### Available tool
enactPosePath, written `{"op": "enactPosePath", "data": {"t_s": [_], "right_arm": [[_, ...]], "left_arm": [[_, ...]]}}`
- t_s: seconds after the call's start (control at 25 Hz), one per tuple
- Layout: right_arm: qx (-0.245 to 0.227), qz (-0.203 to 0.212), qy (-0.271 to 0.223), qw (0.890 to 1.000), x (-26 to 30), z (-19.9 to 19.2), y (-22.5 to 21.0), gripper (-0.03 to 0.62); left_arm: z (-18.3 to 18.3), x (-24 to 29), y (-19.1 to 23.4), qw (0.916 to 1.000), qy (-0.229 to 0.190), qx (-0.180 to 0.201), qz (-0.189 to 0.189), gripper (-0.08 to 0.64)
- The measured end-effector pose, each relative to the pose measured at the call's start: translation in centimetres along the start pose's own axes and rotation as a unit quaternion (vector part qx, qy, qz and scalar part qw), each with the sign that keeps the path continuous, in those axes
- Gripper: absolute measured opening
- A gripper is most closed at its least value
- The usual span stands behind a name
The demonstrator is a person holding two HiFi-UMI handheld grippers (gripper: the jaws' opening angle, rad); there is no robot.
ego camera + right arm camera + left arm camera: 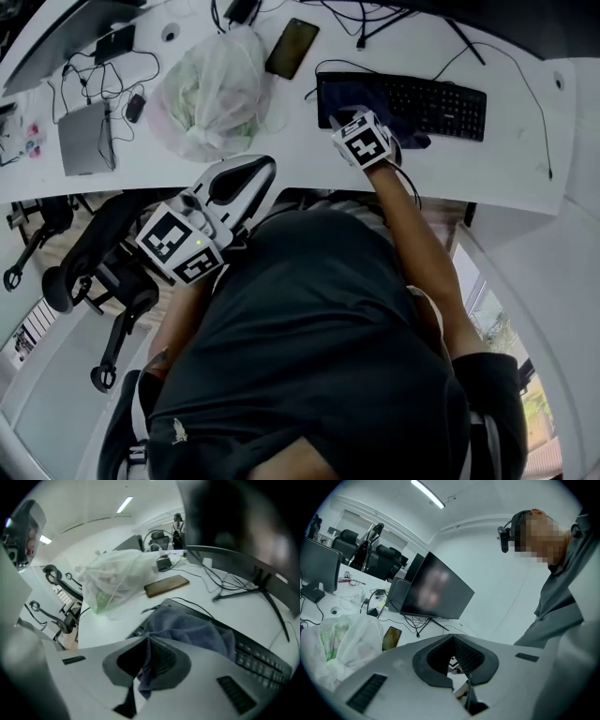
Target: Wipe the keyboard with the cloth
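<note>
A black keyboard (441, 103) lies on the white desk (281, 155) at the upper right. A dark blue cloth (354, 96) covers the keyboard's left end. My right gripper (361, 120) points steeply down over that end and is shut on the cloth (187, 627), a fold of which is pinched between the jaws (149, 641). The keyboard (262, 663) runs off to the right beneath the cloth. My left gripper (248, 173) hovers near the desk's front edge, well left of the keyboard. Its jaws (452, 639) are shut with nothing in them.
A crumpled plastic bag (211, 94) sits left of the keyboard, with a phone (292, 47) behind it. A grey laptop (84, 136) and cables lie at the far left. A dark monitor (436, 590) stands at the back. Office chairs (94, 272) are below the desk's edge.
</note>
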State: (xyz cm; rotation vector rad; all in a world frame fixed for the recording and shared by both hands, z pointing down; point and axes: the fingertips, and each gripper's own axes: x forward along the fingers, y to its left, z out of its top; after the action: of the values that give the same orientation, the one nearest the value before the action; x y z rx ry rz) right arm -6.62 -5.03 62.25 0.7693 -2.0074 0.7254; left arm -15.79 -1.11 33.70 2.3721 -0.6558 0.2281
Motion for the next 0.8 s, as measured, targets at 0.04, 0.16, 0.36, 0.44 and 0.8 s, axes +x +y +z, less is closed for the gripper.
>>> {"op": "enactPosePath", "data": {"t_s": [0.04,0.16,0.36,0.44,0.8], "right_arm": [[0.025,-0.017,0.000,1.000,-1.3,-1.9,-2.2,0.020],[0.125,-0.075,-0.024,0.989,-7.1,-7.5,-10.0,0.019],[0.249,-0.207,-0.033,0.946,-14.7,-14.9,-19.7,0.018],[0.220,-0.205,-0.040,0.953,-13.9,-13.0,-18.9,0.020],[0.133,-0.073,-0.074,0.986,-8.2,-7.8,-13.1,0.019]], "left_arm": [[0.0,0.1,0.1,1.0000,-0.001,-0.004,0.002,0.005],[0.2,0.6,0.3,0.9998,-0.005,-0.018,0.003,0.005],[0.1,1.8,-0.3,0.9998,-0.005,-0.018,0.000,0.005],[0.1,2.5,-0.7,0.9998,-0.003,-0.018,-0.001,0.005],[0.0,5.9,-3.4,0.9999,0.013,0.000,-0.007,0.005]]}}
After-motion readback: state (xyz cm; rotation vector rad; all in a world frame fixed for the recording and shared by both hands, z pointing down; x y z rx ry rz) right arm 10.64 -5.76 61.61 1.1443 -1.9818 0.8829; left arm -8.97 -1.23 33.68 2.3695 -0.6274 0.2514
